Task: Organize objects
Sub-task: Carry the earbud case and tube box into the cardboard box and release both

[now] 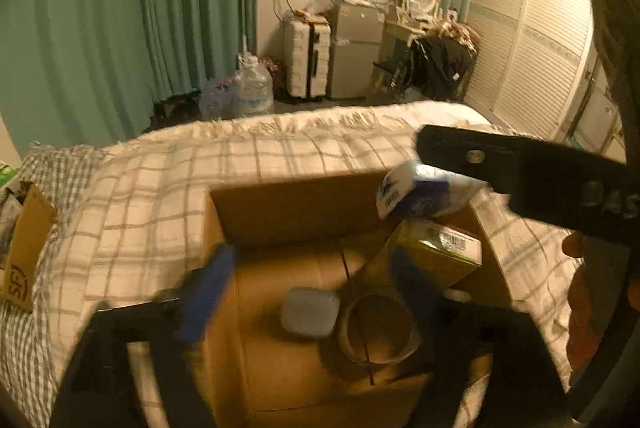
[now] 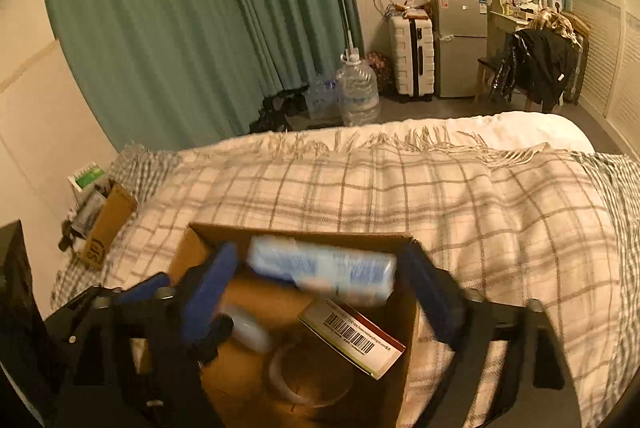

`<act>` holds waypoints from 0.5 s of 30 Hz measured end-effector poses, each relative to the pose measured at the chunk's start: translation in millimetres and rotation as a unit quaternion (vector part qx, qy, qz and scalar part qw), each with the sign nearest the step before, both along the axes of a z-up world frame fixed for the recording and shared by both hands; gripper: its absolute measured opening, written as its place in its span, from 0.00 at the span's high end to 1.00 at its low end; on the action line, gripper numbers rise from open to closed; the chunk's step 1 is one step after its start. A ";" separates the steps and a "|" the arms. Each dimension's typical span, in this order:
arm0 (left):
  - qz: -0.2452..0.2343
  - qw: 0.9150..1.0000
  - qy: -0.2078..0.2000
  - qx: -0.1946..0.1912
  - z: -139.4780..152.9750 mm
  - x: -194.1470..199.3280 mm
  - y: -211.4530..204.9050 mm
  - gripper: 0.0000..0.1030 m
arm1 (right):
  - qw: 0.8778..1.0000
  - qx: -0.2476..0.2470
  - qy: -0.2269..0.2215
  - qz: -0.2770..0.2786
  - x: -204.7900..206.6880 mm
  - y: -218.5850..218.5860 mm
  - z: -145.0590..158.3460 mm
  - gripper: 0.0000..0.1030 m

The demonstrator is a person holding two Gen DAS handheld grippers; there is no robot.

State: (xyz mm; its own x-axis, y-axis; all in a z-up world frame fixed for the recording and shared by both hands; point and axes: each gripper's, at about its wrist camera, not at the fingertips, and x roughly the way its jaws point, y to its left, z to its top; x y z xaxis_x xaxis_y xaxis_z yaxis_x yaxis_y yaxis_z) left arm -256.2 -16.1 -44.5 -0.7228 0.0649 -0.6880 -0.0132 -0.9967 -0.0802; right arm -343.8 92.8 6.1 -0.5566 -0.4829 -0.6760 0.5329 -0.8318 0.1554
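Observation:
An open cardboard box [image 1: 296,211] [image 2: 200,248] sits on the plaid bed. Inside lie a small grey-white case [image 1: 310,312], a tape roll [image 1: 378,328] [image 2: 308,376] and a yellow-green barcoded carton [image 1: 432,252] [image 2: 352,336]. My left gripper [image 1: 308,280] is open and empty above the box. My right gripper [image 2: 316,284] has a blue-and-white tissue pack [image 2: 324,270] [image 1: 424,193] between its wide-spread fingers over the box. The pack is blurred. Whether the pads press it I cannot tell. The right gripper's black body [image 1: 528,175] shows in the left wrist view.
A second small cardboard box [image 1: 24,248] [image 2: 108,224] sits at the bed's left edge. Beyond the bed are water jugs [image 2: 356,87], a white suitcase [image 2: 412,55], a small fridge [image 2: 460,43] and a chair with black clothes [image 2: 536,67].

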 end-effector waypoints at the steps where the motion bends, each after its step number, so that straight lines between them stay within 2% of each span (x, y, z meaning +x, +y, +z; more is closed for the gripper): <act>1: 0.006 1.000 0.011 -0.003 4.4 3.5 -1.3 0.06 | 1.000 -0.005 0.002 -0.003 2.7 3.5 3.6 0.10; 8: 0.023 0.999 0.024 -0.016 38.3 41.7 -12.0 0.02 | 0.999 -0.002 0.031 -0.032 35.4 35.9 43.8 0.07; 12: 0.038 0.998 0.043 -0.025 55.2 74.6 -18.5 0.00 | 0.998 0.010 0.060 -0.036 73.2 53.3 68.4 0.03; 15: 0.059 0.997 0.044 -0.025 56.7 101.9 -26.3 0.00 | 0.995 0.031 0.088 -0.037 109.0 60.7 77.9 0.00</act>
State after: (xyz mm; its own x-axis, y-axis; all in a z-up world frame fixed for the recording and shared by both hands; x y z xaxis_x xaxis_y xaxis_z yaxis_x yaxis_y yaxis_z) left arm -154.3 -42.3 12.2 -0.7808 -0.0568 -0.6222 0.1000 -0.9944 -0.0348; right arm -234.8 153.5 84.0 -0.7013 -0.3959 -0.5928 0.4840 -0.8750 0.0118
